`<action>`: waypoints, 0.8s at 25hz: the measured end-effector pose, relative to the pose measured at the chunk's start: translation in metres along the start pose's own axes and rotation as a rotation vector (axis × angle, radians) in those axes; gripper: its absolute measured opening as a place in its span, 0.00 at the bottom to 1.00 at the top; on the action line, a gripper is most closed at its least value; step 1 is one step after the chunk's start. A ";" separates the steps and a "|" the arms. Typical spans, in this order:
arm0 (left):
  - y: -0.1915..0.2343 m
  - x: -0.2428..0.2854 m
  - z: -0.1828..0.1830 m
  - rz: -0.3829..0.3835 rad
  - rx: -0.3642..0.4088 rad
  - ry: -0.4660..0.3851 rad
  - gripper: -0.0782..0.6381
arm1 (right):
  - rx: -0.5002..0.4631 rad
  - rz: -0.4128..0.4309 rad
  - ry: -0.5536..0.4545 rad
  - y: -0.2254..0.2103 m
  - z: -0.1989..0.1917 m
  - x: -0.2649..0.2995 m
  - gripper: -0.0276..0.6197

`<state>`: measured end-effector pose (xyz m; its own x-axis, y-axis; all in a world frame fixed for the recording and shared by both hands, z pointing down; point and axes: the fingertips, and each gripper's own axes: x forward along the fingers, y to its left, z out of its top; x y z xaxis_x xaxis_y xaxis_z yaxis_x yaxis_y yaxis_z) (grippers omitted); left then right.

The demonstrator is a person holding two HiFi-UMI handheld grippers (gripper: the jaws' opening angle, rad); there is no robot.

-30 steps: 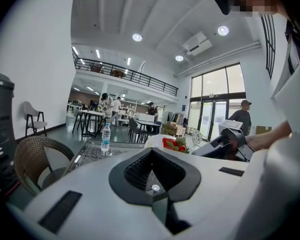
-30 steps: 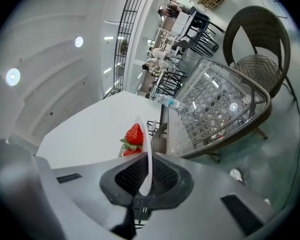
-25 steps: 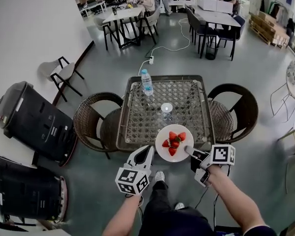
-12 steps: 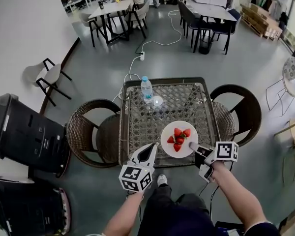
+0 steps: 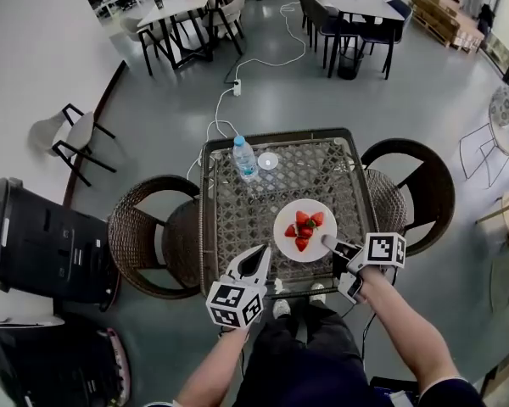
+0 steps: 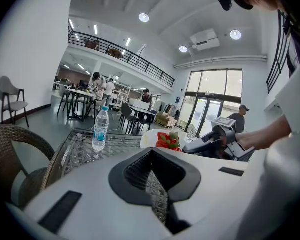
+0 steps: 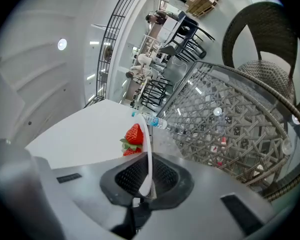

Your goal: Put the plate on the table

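1. Plate [image 5: 321,238], white and round, sits over the table's [image 5: 237,219] near right part, well inside the table's rim. The views do not show whether its underside touches the glass top.
2. Several red strawberries [image 5: 303,229] lie bunched at the plate's middle.
3. The right gripper [image 5: 328,242] reaches in from the table's near right corner. Its jaws are clamped on the plate's near right rim, and the thin white edge runs between the dark pads in the right gripper view.
4. The left gripper [image 5: 259,257] hangs above the table's near edge, just left of the plate and not touching it. Its jaw tips meet with nothing held, and only the table's weave shows behind them.
5. A clear water bottle [image 5: 243,158] stands upright at the table's far left part, with a small round clear object [image 5: 268,160] just beside it.
6. One wicker chair [image 5: 148,236] is at the table's left side and another wicker chair [image 5: 416,189] at its right side.
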<state>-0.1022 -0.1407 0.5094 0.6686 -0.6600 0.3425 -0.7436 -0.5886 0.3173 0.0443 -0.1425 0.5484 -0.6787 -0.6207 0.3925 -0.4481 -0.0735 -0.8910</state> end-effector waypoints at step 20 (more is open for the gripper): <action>0.017 0.061 -0.032 0.130 -0.028 0.083 0.12 | 0.080 -0.050 0.184 -0.106 0.023 0.083 0.07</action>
<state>-0.0738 -0.1764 0.5637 0.5662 -0.6879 0.4542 -0.8240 -0.4867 0.2901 0.0488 -0.2042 0.6698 -0.7547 -0.4625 0.4652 -0.4410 -0.1673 -0.8818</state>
